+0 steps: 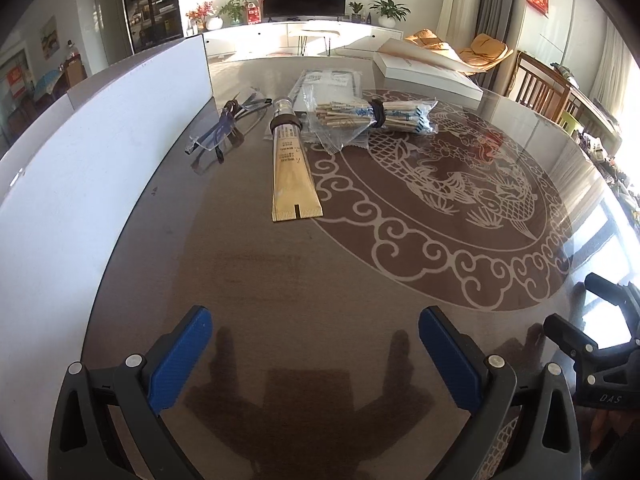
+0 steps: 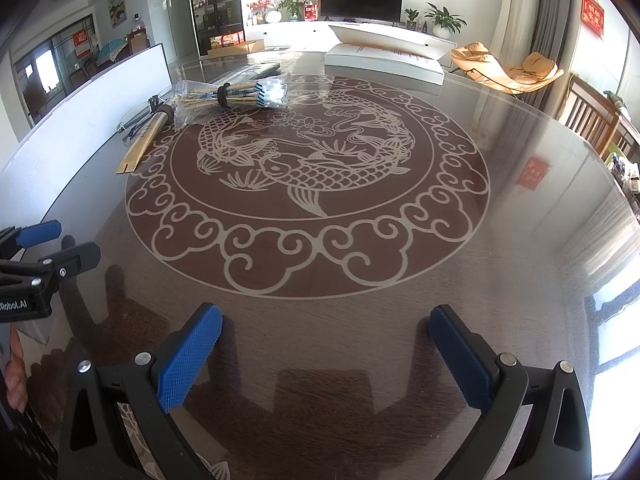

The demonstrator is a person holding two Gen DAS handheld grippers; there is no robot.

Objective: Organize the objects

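Observation:
A gold tube [image 1: 291,168] with a clear cap lies on the glass table, cap pointing away. Clear safety glasses [image 1: 224,126] lie to its left. A banded bundle of wrapped chopsticks [image 1: 374,117] rests on clear plastic bags [image 1: 328,92] to its right. My left gripper [image 1: 316,338] is open and empty, well short of the tube. My right gripper [image 2: 326,332] is open and empty over the table's near side; the tube [image 2: 144,138], the chopstick bundle [image 2: 236,96] and the glasses [image 2: 138,122] lie far off at upper left.
A white board [image 1: 100,152] stands along the table's left side. A white flat box [image 1: 424,70] lies at the far edge, also in the right wrist view [image 2: 384,62]. The table [image 2: 520,240] carries a round fish pattern. Wooden chairs [image 2: 592,120] stand at right.

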